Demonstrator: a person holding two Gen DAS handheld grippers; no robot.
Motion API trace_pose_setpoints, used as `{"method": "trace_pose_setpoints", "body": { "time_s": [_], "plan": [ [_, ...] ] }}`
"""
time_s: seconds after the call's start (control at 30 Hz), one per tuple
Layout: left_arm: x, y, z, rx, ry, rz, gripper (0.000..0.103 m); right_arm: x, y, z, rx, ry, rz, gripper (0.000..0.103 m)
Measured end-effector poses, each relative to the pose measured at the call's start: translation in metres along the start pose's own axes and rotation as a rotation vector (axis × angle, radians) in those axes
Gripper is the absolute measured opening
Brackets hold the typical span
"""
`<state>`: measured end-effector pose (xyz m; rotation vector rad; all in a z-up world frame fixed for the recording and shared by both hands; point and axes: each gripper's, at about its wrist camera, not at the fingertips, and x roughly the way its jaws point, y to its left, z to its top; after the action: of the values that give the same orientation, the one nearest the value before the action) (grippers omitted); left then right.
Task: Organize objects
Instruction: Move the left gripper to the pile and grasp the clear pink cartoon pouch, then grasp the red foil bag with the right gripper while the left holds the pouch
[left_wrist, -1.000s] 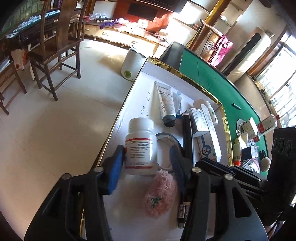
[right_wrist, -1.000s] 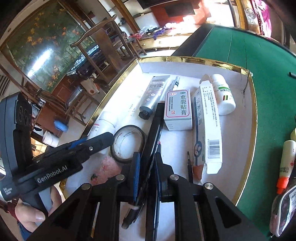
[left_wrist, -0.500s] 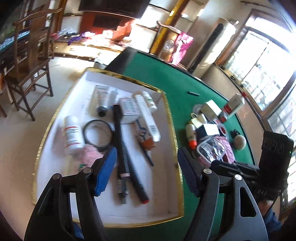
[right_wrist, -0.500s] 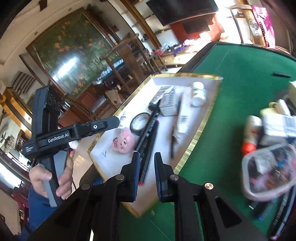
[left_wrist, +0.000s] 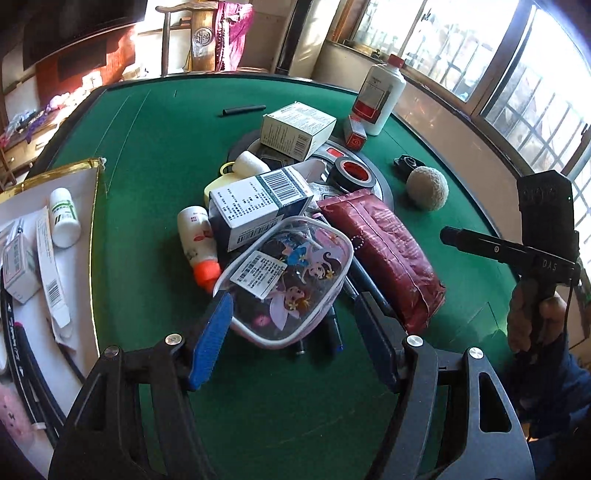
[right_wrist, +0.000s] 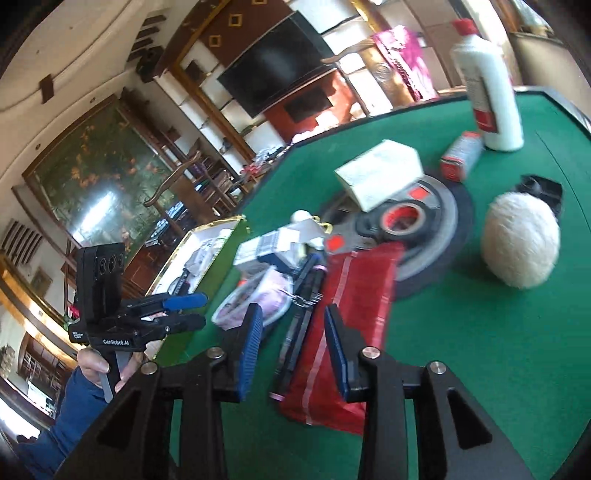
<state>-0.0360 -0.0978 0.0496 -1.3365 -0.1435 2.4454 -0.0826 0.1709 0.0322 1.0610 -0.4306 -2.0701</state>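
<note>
A pile of loose items lies on the green table (left_wrist: 155, 155). My left gripper (left_wrist: 291, 314) is open, its blue pads either side of the near end of a clear cartoon-print pouch (left_wrist: 288, 273) without pressing it. Behind the pouch are a white and blue box (left_wrist: 258, 206), an orange-capped white bottle (left_wrist: 195, 243) and a dark red packet (left_wrist: 384, 251). My right gripper (right_wrist: 293, 317) hovers above the black pens (right_wrist: 299, 314) and the red packet (right_wrist: 343, 321); its jaws are opening and grip nothing.
A gold-rimmed white tray (left_wrist: 94, 206) with boxes, a bottle and pens sits at the left. A cream fuzzy ball (left_wrist: 427, 188), a black tape roll (left_wrist: 351, 171), a white box (left_wrist: 295, 129), a tall red-capped bottle (left_wrist: 380, 99) and a black marker (left_wrist: 243, 109) lie farther back.
Both grippers swung from the white tray over to the pile on the green table. The white bottle and black pen stayed in the tray. The right jaws, shut before, have parted.
</note>
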Motion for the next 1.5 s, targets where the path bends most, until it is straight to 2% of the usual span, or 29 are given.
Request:
{"method": "trace_pose_setpoints", "body": {
  "time_s": [0.17, 0.3, 0.43, 0.57, 0.73, 0.77, 0.9, 1.0, 1.17, 1.27, 1.4, 1.47, 1.5],
  "plan": [
    [0.021, 0.000, 0.024, 0.044, 0.028, 0.064, 0.069, -0.003, -0.021, -0.001, 0.137, 0.033, 0.108, 0.037],
    [0.039, 0.011, 0.036, 0.006, 0.080, -0.034, 0.069, -0.002, -0.021, -0.004, 0.155, 0.047, 0.144, 0.037],
    [0.037, 0.011, 0.023, -0.044, 0.113, -0.181, 0.069, -0.002, -0.021, -0.007, 0.166, 0.053, 0.142, 0.037],
    [0.018, -0.015, 0.000, 0.027, 0.105, -0.198, 0.069, -0.003, -0.022, -0.007, 0.169, 0.044, 0.133, 0.038],
    [0.002, -0.044, -0.007, 0.046, 0.090, -0.204, 0.070, -0.004, -0.020, -0.009, 0.160, 0.036, 0.107, 0.038],
    [0.002, -0.049, -0.007, 0.054, 0.101, -0.196, 0.070, -0.004, -0.020, -0.010, 0.160, 0.034, 0.103, 0.038],
    [0.016, -0.060, -0.010, 0.099, 0.159, -0.064, 0.070, -0.004, -0.023, -0.009, 0.159, 0.027, 0.076, 0.038],
    [0.022, -0.060, -0.014, 0.081, 0.160, -0.027, 0.070, -0.002, -0.019, -0.011, 0.143, 0.042, 0.071, 0.038],
    [0.038, -0.072, -0.011, 0.128, 0.176, 0.111, 0.070, -0.002, -0.018, -0.013, 0.142, 0.039, 0.066, 0.038],
    [0.044, -0.068, -0.005, 0.093, 0.175, 0.140, 0.070, -0.003, -0.018, -0.013, 0.145, 0.037, 0.061, 0.038],
    [0.053, -0.051, -0.003, -0.019, 0.179, 0.188, 0.070, -0.003, -0.018, -0.014, 0.146, 0.041, 0.052, 0.038],
    [0.051, -0.039, -0.008, -0.089, 0.131, 0.185, 0.060, -0.002, -0.018, -0.015, 0.146, 0.047, 0.044, 0.038],
    [0.046, -0.036, -0.010, -0.101, 0.092, 0.180, 0.040, -0.002, -0.018, -0.015, 0.146, 0.047, 0.034, 0.038]
  ]
}}
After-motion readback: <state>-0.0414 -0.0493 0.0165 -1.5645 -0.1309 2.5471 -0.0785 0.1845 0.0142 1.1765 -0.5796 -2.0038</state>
